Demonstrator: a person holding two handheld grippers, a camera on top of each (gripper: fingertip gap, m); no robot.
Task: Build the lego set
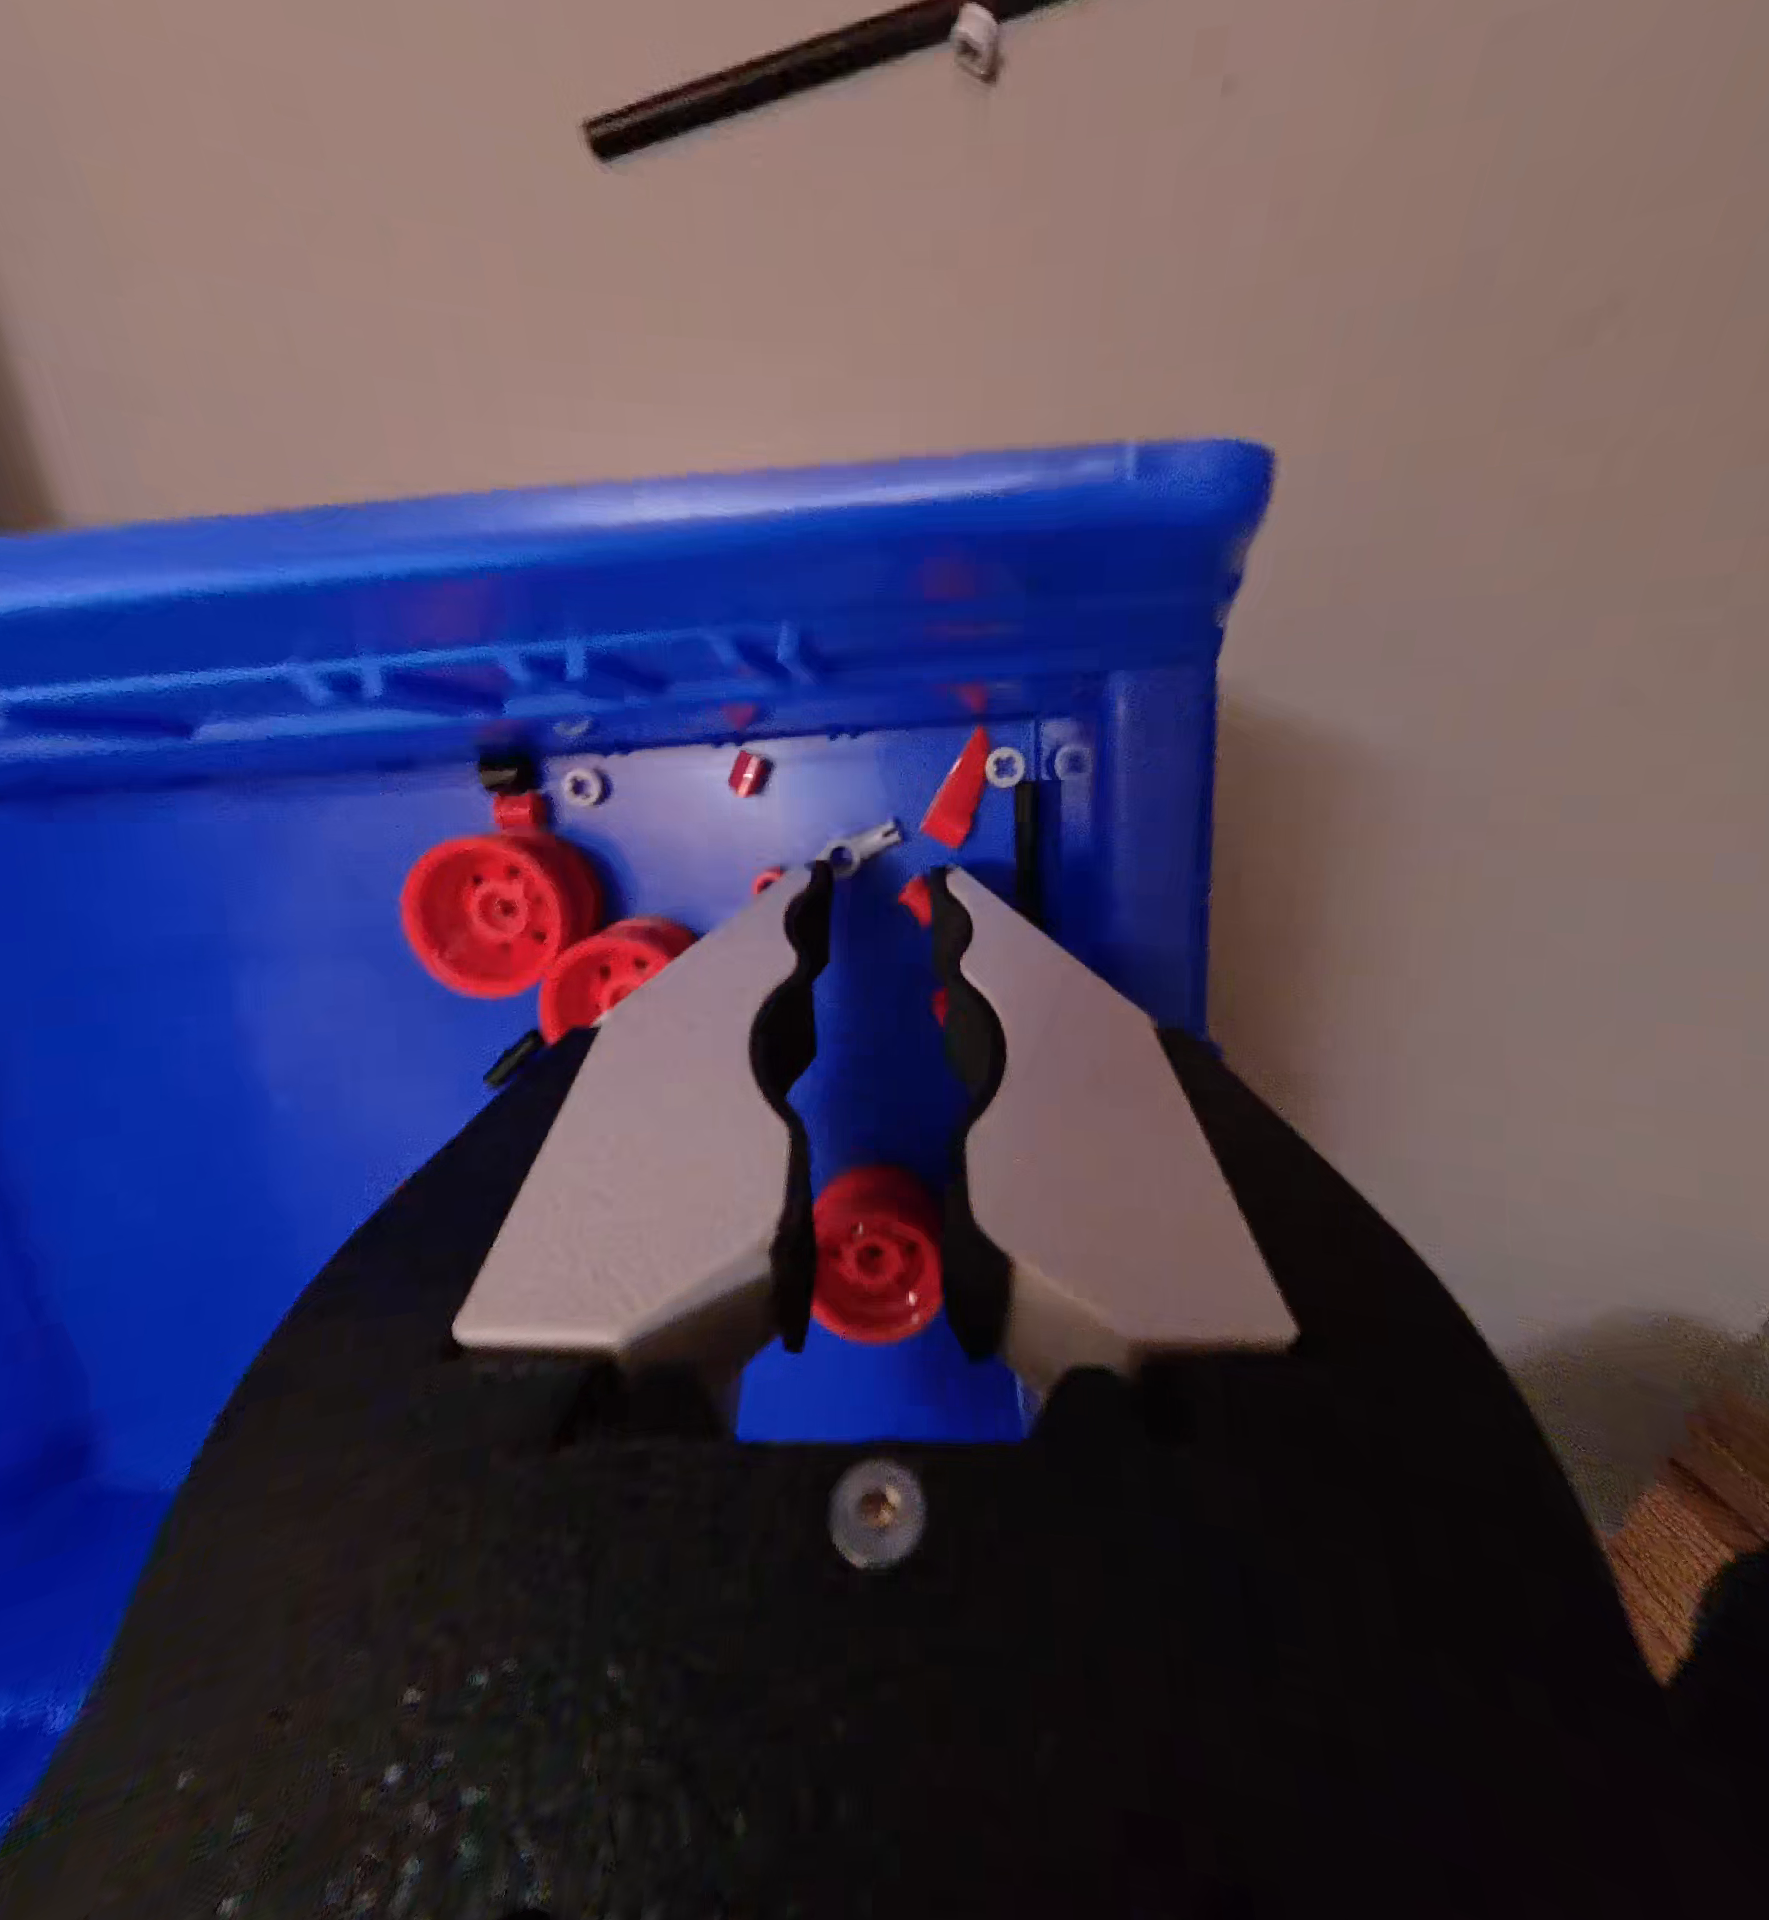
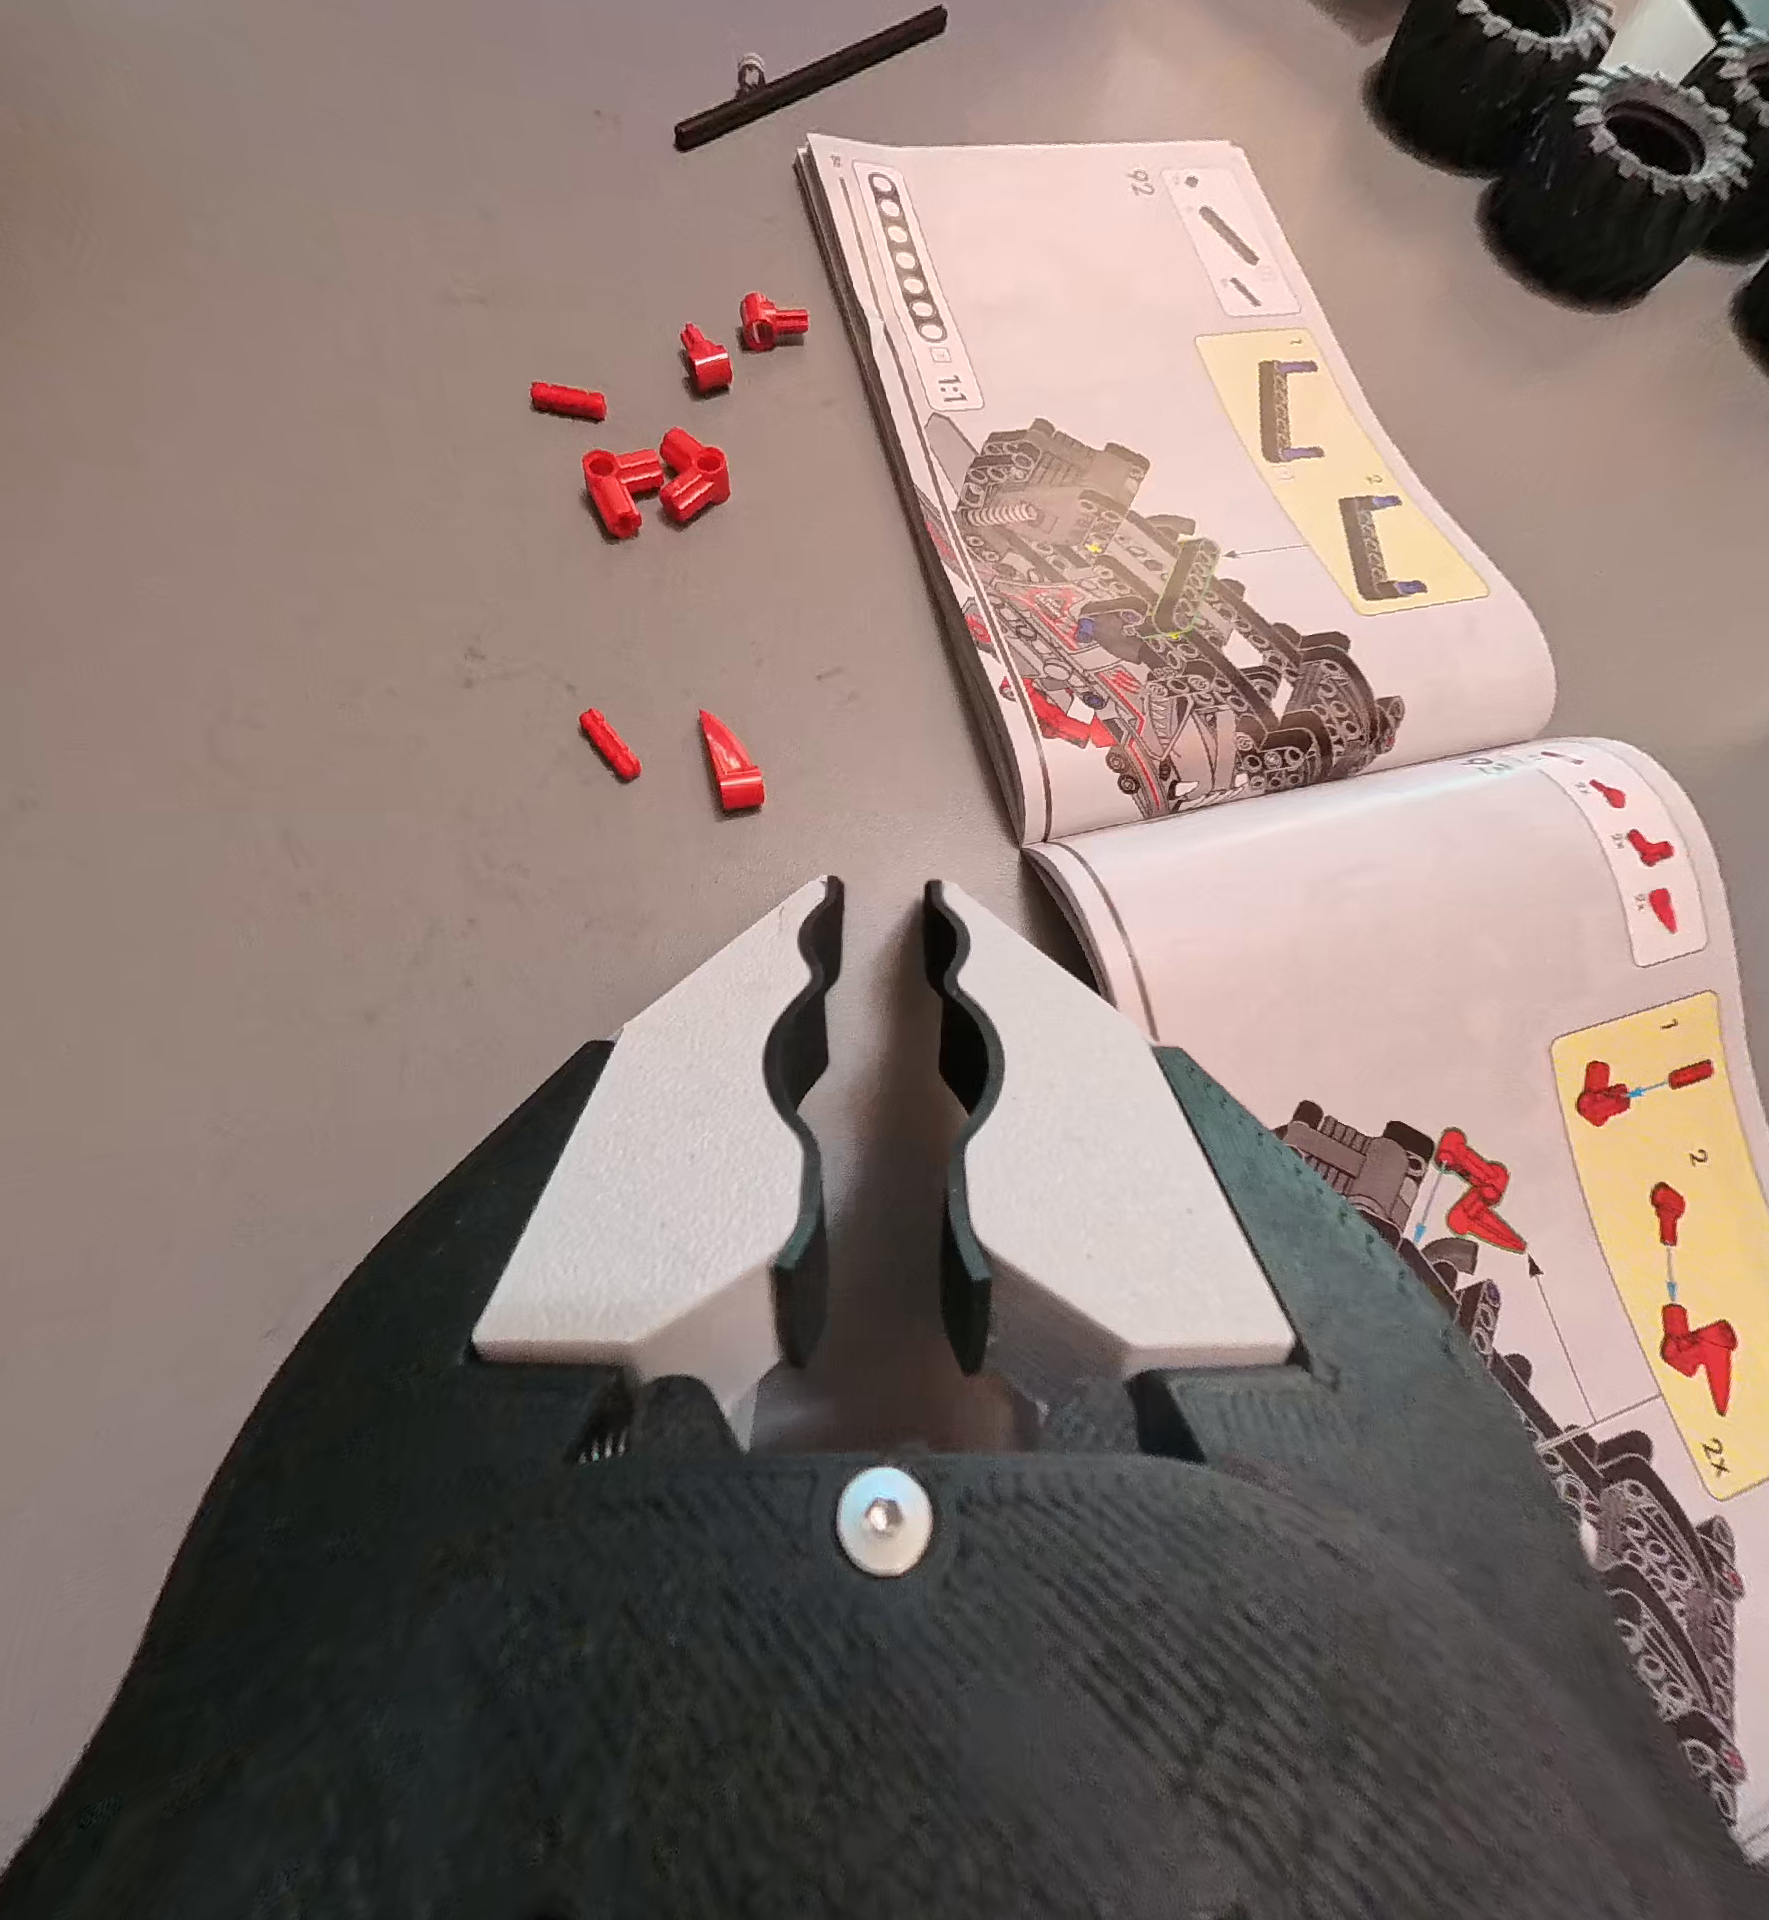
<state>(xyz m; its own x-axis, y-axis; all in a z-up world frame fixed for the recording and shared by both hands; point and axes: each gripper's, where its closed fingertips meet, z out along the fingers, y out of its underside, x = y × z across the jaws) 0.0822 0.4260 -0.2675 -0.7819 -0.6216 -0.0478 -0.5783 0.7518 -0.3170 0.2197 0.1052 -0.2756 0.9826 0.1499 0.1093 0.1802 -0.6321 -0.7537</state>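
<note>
In the left wrist view my left gripper [image 1: 882,883] is open and empty, held over the inside of a blue plastic bin [image 1: 568,582]. Red wheel hubs [image 1: 495,914] [image 1: 875,1262], a red pointed piece [image 1: 958,795], a grey pin [image 1: 859,847] and small grey bushes [image 1: 585,785] lie on the bin floor. In the right wrist view my right gripper [image 2: 882,899] is open and empty above the grey table. Red connectors [image 2: 651,478], red pins [image 2: 610,744] and a red pointed piece [image 2: 729,764] lie ahead of it.
An open instruction booklet [image 2: 1223,520] lies to the right of my right gripper. Black knobby tyres [image 2: 1628,156] stand at the far right corner. A long black axle [image 2: 807,78] with a grey bush lies at the far edge; it also shows beyond the bin [image 1: 776,78]. Left tips to right tips: about 35 cm. Measured from the fingertips, the long black axle [image 2: 807,78] is 15 cm or so from the left gripper and 25 cm from the right. It turns up in the left wrist view [image 1: 877,50] as well.
</note>
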